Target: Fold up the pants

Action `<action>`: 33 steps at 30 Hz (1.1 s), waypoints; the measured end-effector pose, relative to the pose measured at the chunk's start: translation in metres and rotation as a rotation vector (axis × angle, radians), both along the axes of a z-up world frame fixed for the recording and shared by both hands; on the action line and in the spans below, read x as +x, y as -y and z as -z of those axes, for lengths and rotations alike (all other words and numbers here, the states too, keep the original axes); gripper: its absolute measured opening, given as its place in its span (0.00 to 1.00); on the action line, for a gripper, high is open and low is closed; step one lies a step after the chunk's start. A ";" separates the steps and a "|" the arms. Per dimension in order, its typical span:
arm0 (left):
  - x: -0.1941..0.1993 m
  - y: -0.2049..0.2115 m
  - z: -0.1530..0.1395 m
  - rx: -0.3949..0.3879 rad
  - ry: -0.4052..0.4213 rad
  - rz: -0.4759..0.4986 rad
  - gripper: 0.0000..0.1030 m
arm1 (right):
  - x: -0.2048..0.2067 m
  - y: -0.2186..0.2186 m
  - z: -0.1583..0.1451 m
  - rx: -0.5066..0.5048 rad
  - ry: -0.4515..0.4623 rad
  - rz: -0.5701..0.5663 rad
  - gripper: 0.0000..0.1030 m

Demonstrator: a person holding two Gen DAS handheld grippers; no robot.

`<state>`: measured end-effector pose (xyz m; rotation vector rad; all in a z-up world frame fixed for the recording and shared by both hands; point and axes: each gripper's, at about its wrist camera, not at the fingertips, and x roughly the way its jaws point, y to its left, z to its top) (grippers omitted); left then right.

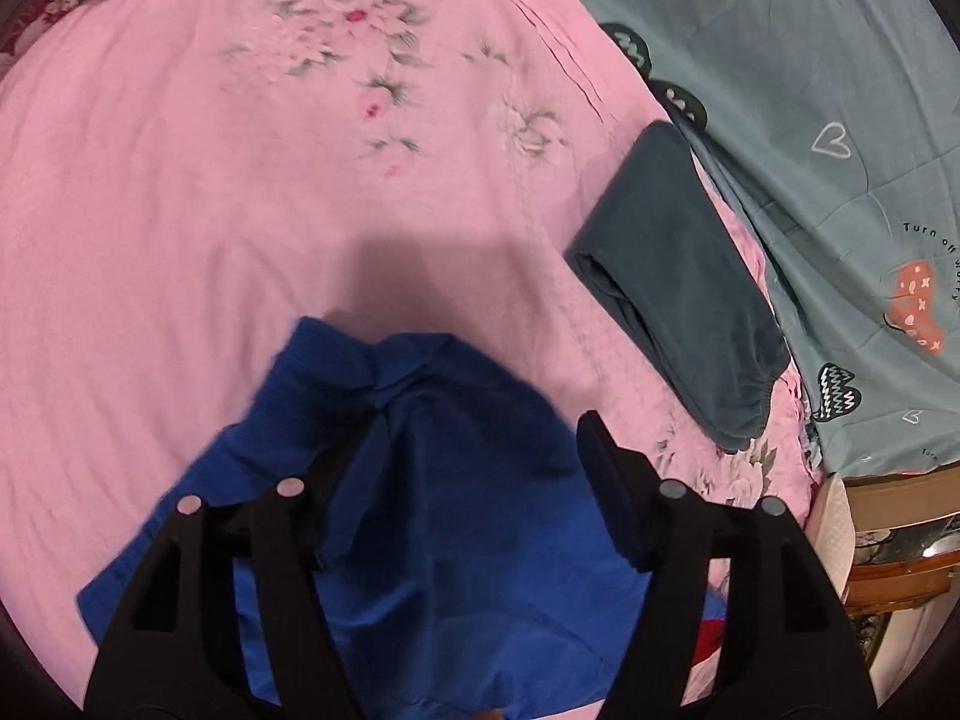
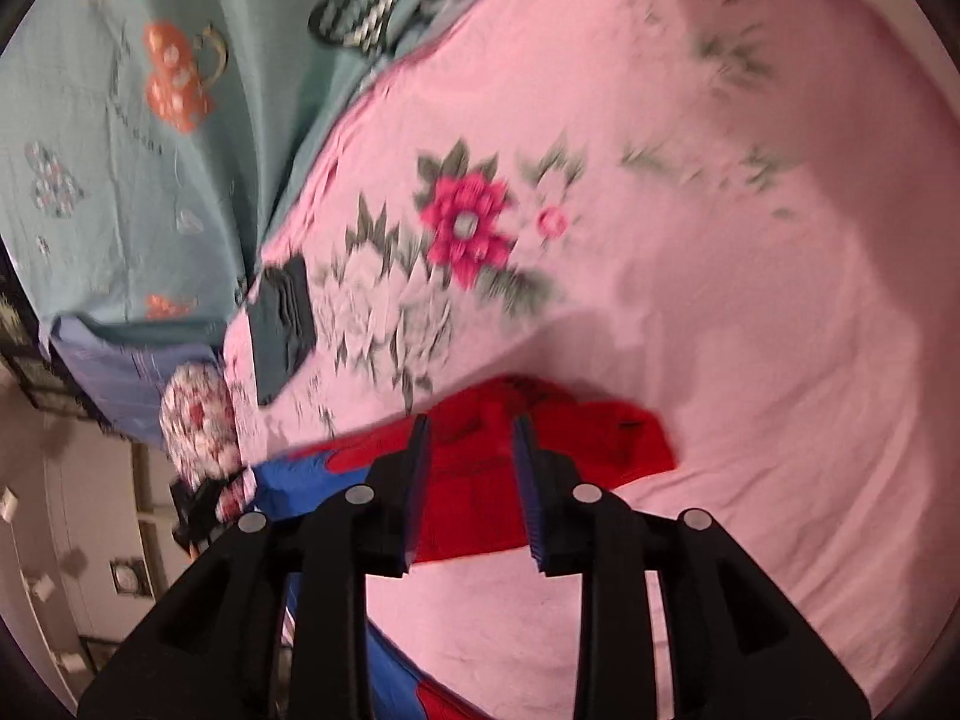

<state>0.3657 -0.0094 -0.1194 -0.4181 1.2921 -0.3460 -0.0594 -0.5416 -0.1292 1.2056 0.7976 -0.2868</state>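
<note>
The pants (image 1: 432, 480) lie bunched on the pink flowered bedspread (image 1: 180, 210) at the near edge of the left wrist view, their blue cloth rumpled into a peak under the left gripper (image 1: 456, 480). That gripper's 2 jaws stand spread wide over the blue cloth, and nothing is pinched between the pads. In the right wrist view the same garment shows a red part (image 2: 540, 438) lying flat on the bedspread, with a strip of blue at its left and near side. The right gripper (image 2: 471, 480) hangs above the red part with its jaws partly spread, a clear gap between them and no cloth clamped. A folded dark grey garment (image 1: 678, 282) lies to the far right, beside the edge of a teal quilt (image 1: 810, 90) printed with hearts.
</note>
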 end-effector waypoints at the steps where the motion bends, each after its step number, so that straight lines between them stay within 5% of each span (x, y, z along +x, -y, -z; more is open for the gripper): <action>1: -0.002 -0.006 -0.002 0.005 0.005 -0.007 0.65 | 0.000 -0.001 -0.002 -0.003 0.009 -0.020 0.30; 5: -0.016 -0.021 -0.011 0.010 0.013 0.008 0.65 | 0.022 -0.046 -0.008 -0.094 -0.031 -0.215 0.30; 10: -0.043 -0.031 -0.017 0.158 0.060 0.035 0.65 | 0.091 -0.128 -0.001 -0.312 -0.108 -0.503 0.30; 19: -0.095 -0.105 -0.014 0.271 0.024 -0.074 0.65 | 0.191 -0.099 0.024 -0.351 -0.247 -0.397 0.27; 25: -0.128 -0.159 -0.007 0.283 -0.017 -0.169 0.67 | 0.145 -0.110 -0.007 -0.368 -0.164 -0.446 0.34; 33: -0.132 -0.169 0.023 0.217 -0.062 -0.169 0.67 | 0.034 -0.160 -0.024 -0.390 -0.155 -0.585 0.40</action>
